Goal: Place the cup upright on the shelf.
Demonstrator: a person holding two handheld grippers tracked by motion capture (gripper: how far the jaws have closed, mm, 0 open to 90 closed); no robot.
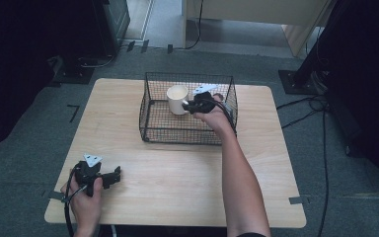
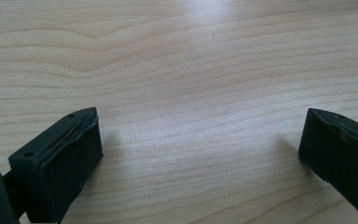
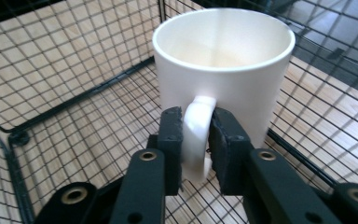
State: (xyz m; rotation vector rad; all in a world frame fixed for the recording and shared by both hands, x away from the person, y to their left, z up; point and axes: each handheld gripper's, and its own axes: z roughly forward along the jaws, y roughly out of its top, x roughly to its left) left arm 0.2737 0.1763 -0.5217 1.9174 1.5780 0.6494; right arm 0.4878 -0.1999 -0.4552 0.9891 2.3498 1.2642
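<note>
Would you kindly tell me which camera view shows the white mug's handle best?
The right gripper view: the mug's handle sits close up between the right tongs, which flank it on both sides. The high view shows the mug small inside the wire basket, handle hidden by the tongs. The left gripper view shows bare table.

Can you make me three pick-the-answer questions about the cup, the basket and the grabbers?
1. Where is the mug?
A. inside the wire basket
B. on the bare table beside the basket
C. on the floor

2. What colour is the mug?
A. red
B. blue
C. white

3. How do the jaws of the left gripper stand?
A. closed on a spoon
B. wide apart over bare wood
C. closed on the mug's handle

Answers:
1 A, black mesh walls stand all round the mug.
2 C, it looks plain white in the high view and the right gripper view.
3 B, nothing lies between them; it is the right gripper that has the handle between its jaws.
</note>
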